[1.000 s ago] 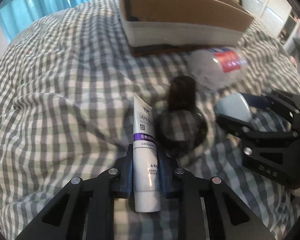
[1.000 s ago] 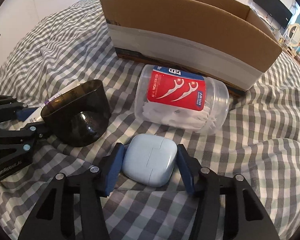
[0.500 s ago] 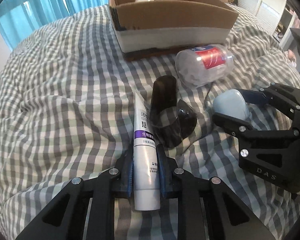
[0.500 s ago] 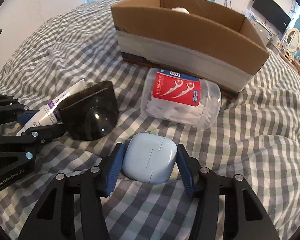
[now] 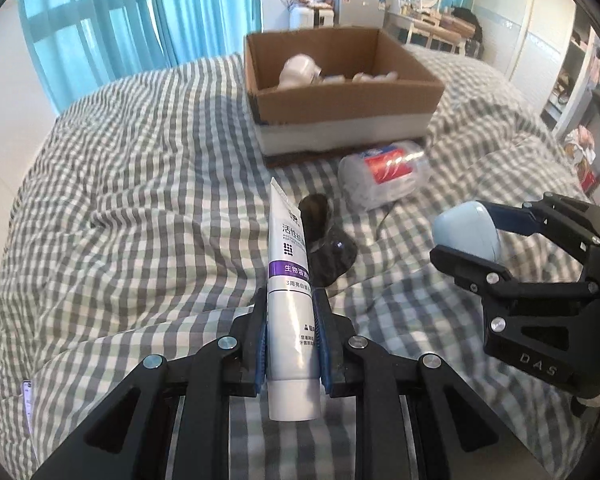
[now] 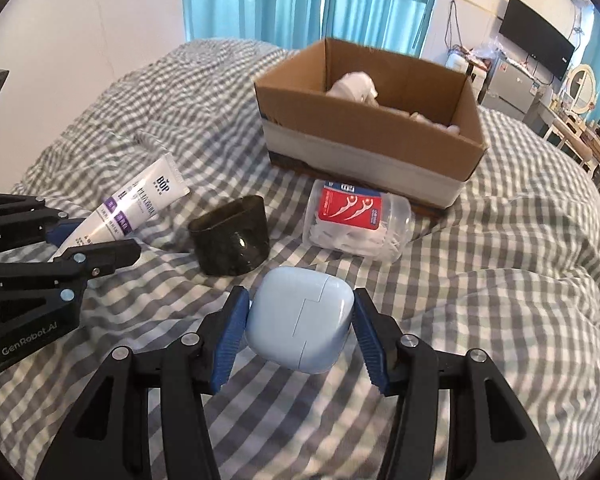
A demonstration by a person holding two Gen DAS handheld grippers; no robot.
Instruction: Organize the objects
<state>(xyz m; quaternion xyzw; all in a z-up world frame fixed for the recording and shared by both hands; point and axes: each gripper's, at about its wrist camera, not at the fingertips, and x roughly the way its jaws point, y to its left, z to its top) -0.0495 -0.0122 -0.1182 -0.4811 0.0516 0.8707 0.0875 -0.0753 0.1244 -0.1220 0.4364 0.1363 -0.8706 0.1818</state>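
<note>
Left fingers [image 5: 291, 322] clamp toothpaste tube [image 5: 290, 280] | right fingers [image 6: 300, 322] clamp blue case [image 6: 300, 320]

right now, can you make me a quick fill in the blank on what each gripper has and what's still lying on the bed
1. The left gripper is shut on a ____ of toothpaste.
2. The right gripper holds a pale ____ case.
3. The floss pick jar lies on its side in front of the cardboard ____.
4. Between the toothpaste and the jar, a dark ____ lies on the checked bedcover.

Missing words: tube; blue; box; cup
</note>
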